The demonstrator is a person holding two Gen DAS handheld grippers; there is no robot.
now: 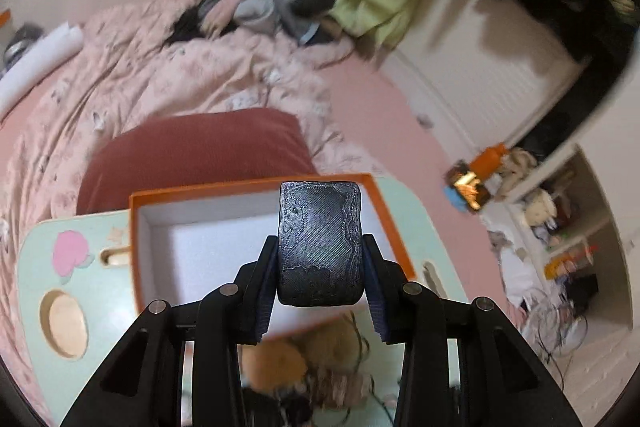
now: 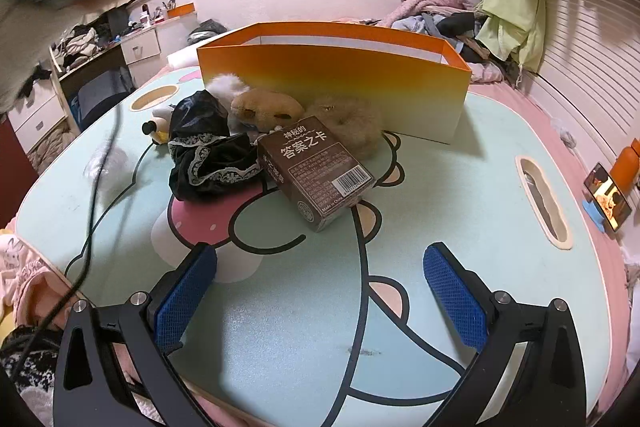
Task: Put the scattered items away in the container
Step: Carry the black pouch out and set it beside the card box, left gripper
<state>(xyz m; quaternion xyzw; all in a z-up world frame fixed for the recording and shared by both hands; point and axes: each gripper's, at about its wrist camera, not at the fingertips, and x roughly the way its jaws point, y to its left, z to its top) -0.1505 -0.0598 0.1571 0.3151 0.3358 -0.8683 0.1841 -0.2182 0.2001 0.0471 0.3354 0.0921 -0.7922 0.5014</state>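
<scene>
In the left wrist view my left gripper (image 1: 320, 267) is shut on a dark blue-black rounded block (image 1: 320, 243), held up over the orange box (image 1: 256, 189) with its white inside. In the right wrist view the left gripper shows as a blurred black frame high above the orange box (image 2: 332, 83), with a hand behind it. My right gripper (image 2: 320, 291) stands open low over the table, nothing between its blue pads (image 2: 456, 291). In front of the box lie a brown card box (image 2: 316, 171), black lace cloth (image 2: 208, 155), a tan plush toy (image 2: 266, 107) and a furry brown scrunchie (image 2: 344, 119).
The items sit on a mint cartoon lap table (image 2: 460, 187) with slot handles, resting on a pink bed. A red pillow (image 1: 200, 155) lies beyond the box. A phone (image 2: 608, 199) on a blue stand is at the right. A black cable (image 2: 96, 187) runs along the left.
</scene>
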